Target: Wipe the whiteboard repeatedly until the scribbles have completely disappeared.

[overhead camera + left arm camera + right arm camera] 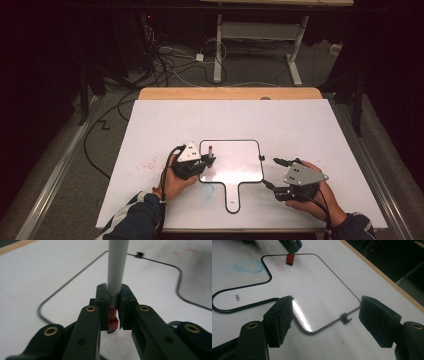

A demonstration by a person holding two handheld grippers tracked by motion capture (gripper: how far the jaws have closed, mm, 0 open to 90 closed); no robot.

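**Red marker held over the little whiteboard**

The left gripper (209, 161) has its jaws closed tight on a marker (116, 272). The marker has a grey body and a red end (112, 321). In the left gripper view the red end sits low between the two black jaws, and the grey body sticks up past them. In the high view the marker stands almost upright over the left side of a small whiteboard (235, 162).

The whiteboard is shaped like a paddle, with a thin black rim and a short handle (233, 197) that points toward the person. It lies flat on the white worktop (300, 125). A tiny black clip (345, 318) sits on its right edge. In the right gripper view, faint red marks (279, 265) show on the board just beside the red end of the marker. A light blue scribbled ring (249, 265) is on the worktop, next to the handle.

The right gripper (272, 173) is just off the right edge of the board. Its jaws are wide open with nothing between them. One jaw is near the clip and the other is lower down, near the bottom corner of the board.

Dark sleeves (135, 217) come in from the bottom of the high view.
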